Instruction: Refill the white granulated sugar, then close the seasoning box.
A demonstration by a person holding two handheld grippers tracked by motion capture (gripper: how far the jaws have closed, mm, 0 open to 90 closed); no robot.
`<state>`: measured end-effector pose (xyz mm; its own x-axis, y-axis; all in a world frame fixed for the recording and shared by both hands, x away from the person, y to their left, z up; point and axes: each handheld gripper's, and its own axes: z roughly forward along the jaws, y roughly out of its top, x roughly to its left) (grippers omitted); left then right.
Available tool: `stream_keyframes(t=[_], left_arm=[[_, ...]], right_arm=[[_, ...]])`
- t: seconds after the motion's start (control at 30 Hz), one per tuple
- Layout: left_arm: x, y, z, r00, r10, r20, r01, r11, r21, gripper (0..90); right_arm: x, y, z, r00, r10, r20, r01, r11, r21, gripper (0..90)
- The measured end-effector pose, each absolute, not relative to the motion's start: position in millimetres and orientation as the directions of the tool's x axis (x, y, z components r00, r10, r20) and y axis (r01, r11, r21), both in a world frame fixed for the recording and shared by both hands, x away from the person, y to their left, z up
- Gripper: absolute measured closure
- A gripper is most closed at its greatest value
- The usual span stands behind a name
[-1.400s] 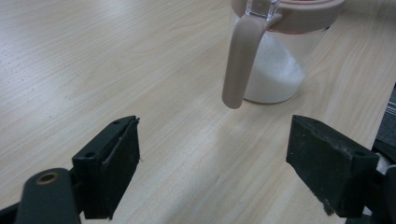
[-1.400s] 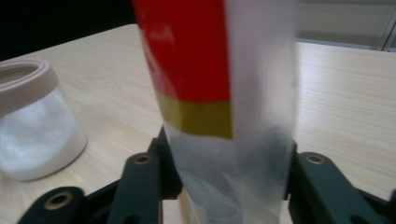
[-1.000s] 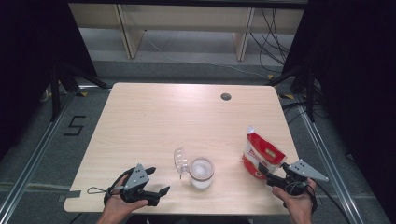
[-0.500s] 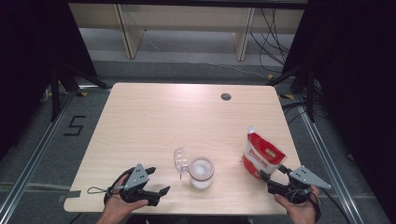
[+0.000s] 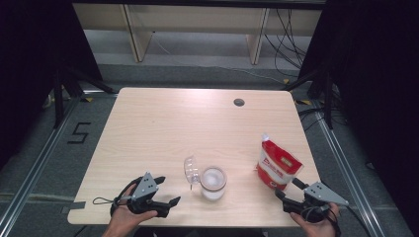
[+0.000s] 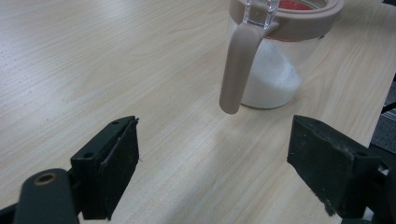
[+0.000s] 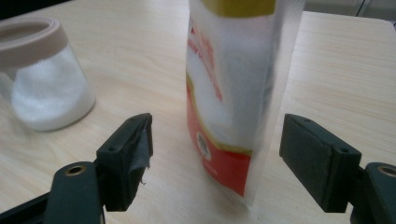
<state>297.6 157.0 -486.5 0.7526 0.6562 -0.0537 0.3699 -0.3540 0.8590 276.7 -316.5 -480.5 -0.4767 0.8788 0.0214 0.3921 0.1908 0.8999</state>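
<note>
The right hand-held gripper (image 5: 288, 192) sits at the near right corner of the surface (image 5: 197, 123), just short of the red-and-white pouch (image 5: 277, 167). A second ago its jaws were up against the pouch's lower edge; now the hand has drawn slightly back toward the person and the jaws have just been opening. In the right gripper view (image 7: 215, 163) they stand wide apart, with the pouch's narrow edge (image 7: 233, 93) upright ahead of and between them and neither pad touching it. The pouch itself stands in the same spot as before, upright, with white grains showing through its clear side.

The left hand-held gripper (image 5: 168, 192) has not moved since the earlier frames. It rests at the near left of the surface, jaws spread and nothing between them, as the left gripper view (image 6: 215, 172) shows. Ahead of it stands the clear jar (image 6: 275, 70), partly filled with white grains, with a beige ring round its mouth and a beige latch arm (image 6: 238, 70) hanging down its side. In the high view the jar (image 5: 213, 183) keeps its place near the middle of the front edge, its clear lid (image 5: 190, 170) tipped open to its left, well apart from the pouch.
</note>
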Motion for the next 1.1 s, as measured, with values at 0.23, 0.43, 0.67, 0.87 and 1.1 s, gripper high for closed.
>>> stream_keyframes(t=[0.23,0.43,0.67,0.87,1.1], left_arm=[[299.3,156.4,-486.7,0.757,0.652,-0.040,0.356,-0.361,0.862,16.2],[298.3,155.7,-487.7,0.751,0.658,-0.059,0.373,-0.348,0.860,16.2],[298.7,156.6,-486.9,0.756,0.653,-0.041,0.358,-0.361,0.861,16.3],[298.3,156.5,-486.5,0.750,0.658,-0.062,0.373,-0.344,0.862,16.3],[299.9,158.6,-484.9,0.759,0.650,-0.037,0.355,-0.367,0.860,16.7]], right_arm=[[271.6,-316.5,-481.2,-0.474,0.880,0.020,0.401,0.195,0.895,25.1],[266.2,-313.0,-481.9,-0.482,0.875,0.048,0.425,0.186,0.886,24.9],[262.8,-311.4,-483.2,-0.492,0.869,0.044,0.435,0.202,0.877,23.5],[260.9,-311.6,-484.8,-0.501,0.865,0.041,0.449,0.219,0.866,23.5],[256.7,-310.3,-485.6,-0.484,0.873,0.059,0.466,0.201,0.862,23.5]])
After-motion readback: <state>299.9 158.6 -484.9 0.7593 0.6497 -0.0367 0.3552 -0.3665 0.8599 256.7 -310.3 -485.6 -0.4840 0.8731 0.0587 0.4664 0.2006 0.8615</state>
